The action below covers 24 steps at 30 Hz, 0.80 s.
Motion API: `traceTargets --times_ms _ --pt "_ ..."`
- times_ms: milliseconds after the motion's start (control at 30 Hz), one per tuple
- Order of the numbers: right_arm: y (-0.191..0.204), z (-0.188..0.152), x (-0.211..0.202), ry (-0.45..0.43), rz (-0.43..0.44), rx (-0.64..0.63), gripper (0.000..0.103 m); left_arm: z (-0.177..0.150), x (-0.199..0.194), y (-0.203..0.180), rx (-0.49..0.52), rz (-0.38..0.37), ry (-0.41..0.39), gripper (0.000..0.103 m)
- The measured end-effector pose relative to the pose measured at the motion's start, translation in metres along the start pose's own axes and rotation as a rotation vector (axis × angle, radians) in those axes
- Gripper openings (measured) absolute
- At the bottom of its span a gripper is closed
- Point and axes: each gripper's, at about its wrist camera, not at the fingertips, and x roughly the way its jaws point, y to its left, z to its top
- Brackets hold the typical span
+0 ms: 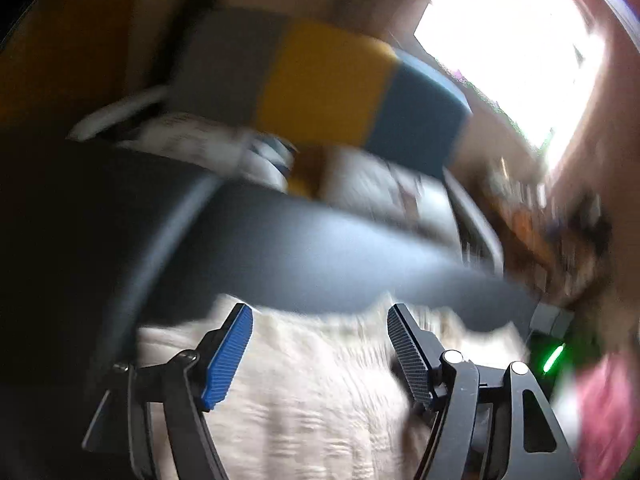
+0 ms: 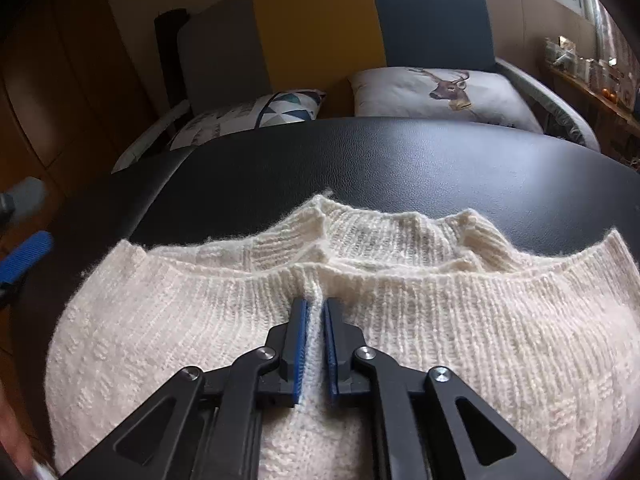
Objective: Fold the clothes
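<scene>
Cream knitwear is lying on one black bench (image 2: 400, 160): a single sweater (image 2: 440, 340), folded near its front edge. One right claw (image 2: 316, 308) is standing narrow on the sweater's ribbed hem, a ridge of knit sitting between its pads. One left claw (image 1: 320, 316) is hovering wide and empty above the sweater. Beyond the bench, two pillows (image 2: 440, 92) are resting against one tricolour headboard (image 2: 320, 32).

Grey, yellow and teal sofa (image 2: 332, 28), two cushions (image 2: 436, 94), bright window (image 1: 512, 48), wooden cabinets (image 2: 60, 80)
</scene>
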Motion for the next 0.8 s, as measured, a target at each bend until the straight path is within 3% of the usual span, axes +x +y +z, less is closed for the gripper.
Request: traceTargets --times_ms 100,233,333,467,567,633,800 --pt "-0.011 0.008 -0.019 0.04 0.037 0.021 0.02 -0.015 0.043 -0.002 0.095 0.126 0.11 0.061" --pt "-0.049 0.002 -0.074 -0.064 -0.067 0.076 0.026 -0.025 0.045 0.01 0.084 0.095 0.089 0.064" --pt "-0.075 -0.001 -0.08 -0.004 -0.143 0.041 0.027 -0.026 0.044 0.013 0.088 0.084 0.087 0.069" --pt "-0.085 -0.002 -0.054 0.135 -0.166 -0.02 0.028 -0.029 0.044 0.009 0.093 0.064 0.09 0.074" --pt "-0.082 -0.006 -0.035 0.15 -0.223 -0.074 0.028 -0.029 0.045 0.006 0.09 0.049 0.091 0.076" --pt "-0.079 -0.006 -0.029 0.125 -0.258 -0.096 0.005 -0.026 0.047 0.005 0.088 0.041 0.092 0.078" --pt "-0.086 0.002 -0.031 0.036 -0.298 -0.062 0.0 -0.024 0.05 0.006 0.083 0.016 0.094 0.082"
